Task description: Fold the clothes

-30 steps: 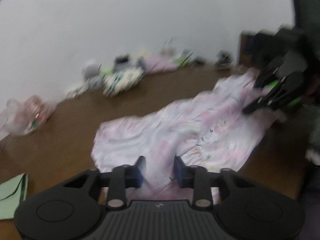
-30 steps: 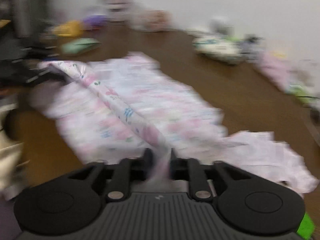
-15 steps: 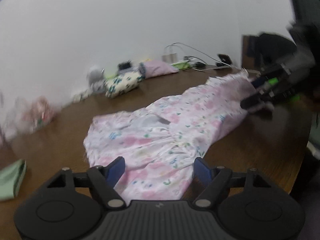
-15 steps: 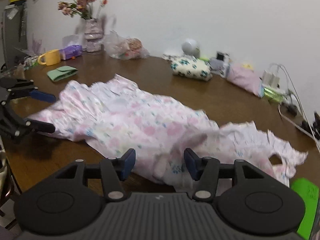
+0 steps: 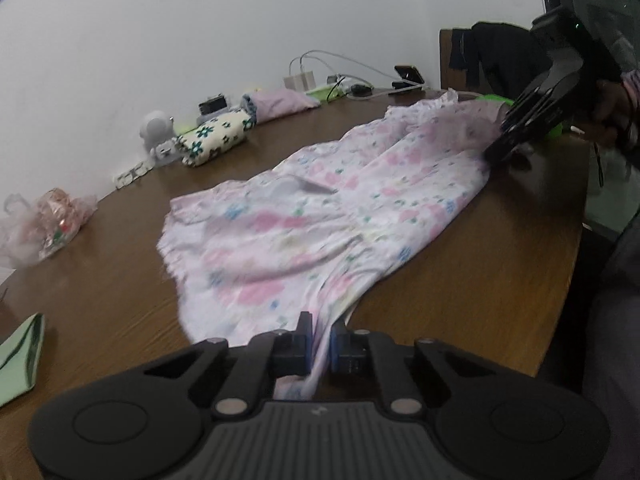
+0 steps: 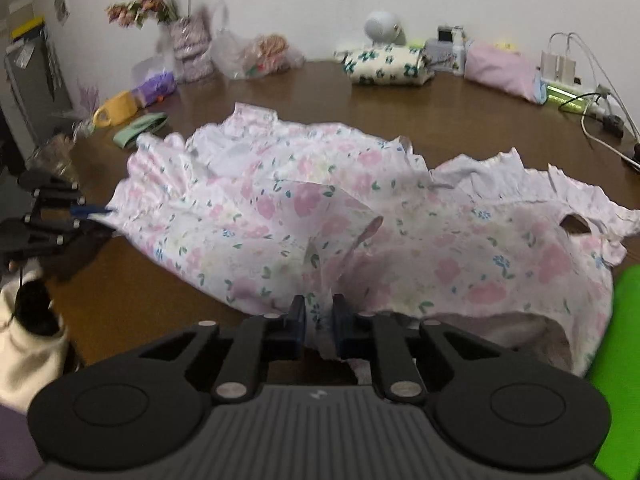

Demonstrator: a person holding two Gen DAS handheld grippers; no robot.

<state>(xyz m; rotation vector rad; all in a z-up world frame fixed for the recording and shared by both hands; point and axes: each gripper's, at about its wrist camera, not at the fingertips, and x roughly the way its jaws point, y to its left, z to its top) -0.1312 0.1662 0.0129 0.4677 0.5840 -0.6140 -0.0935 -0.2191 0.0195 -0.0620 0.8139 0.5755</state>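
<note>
A pink and white floral garment (image 5: 320, 224) lies spread along the brown table (image 5: 100, 288); it also shows in the right wrist view (image 6: 320, 216). My left gripper (image 5: 320, 344) is shut on the garment's near edge at one end. My right gripper (image 6: 319, 322) is shut on the near edge at the other end. Each gripper shows in the other's view: the right one (image 5: 516, 136) at the far right, the left one (image 6: 96, 211) at the far left, both pinching cloth.
Along the wall stand a folded flower-print cloth (image 6: 386, 65), a pink pouch (image 6: 502, 68), chargers and cables (image 6: 560, 68), a plastic bag (image 6: 260, 54) and a flower vase (image 6: 188, 46). A folded green cloth (image 6: 140, 128) and a yellow mug (image 6: 116, 109) lie left. A green object (image 6: 616, 360) sits near right.
Half a second ago both grippers were open over the garment. Now both have shut on its near edge, one at each end.
</note>
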